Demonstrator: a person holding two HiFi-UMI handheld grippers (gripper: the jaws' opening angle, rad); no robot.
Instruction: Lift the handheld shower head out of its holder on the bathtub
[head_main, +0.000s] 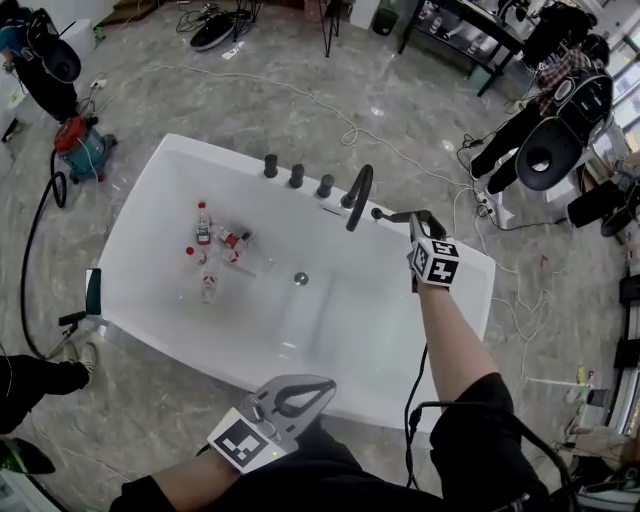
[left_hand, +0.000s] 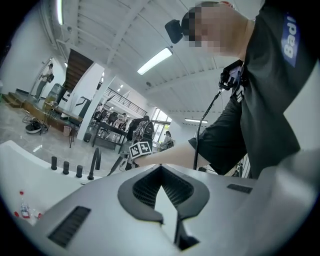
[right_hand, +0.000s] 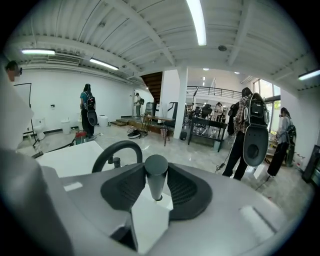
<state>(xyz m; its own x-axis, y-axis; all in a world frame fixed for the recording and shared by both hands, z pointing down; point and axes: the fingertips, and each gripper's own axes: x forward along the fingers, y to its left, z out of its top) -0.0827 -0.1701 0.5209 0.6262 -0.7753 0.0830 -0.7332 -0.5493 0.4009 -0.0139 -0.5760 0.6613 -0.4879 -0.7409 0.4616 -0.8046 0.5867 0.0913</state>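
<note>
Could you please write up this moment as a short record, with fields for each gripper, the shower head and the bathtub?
right gripper: shut on the handheld shower head
handheld shower head: dark handle, upright between the pads
left gripper: shut, nothing in it, at the tub's near side
bathtub: white
faucet spout: black, arched, on the far rim
knobs: three, black, beside the spout
bottles: a few, inside the tub
holder: not discernible

Head view above bathtub (head_main: 150, 200); gripper views low, share faucet (head_main: 357, 200).
</note>
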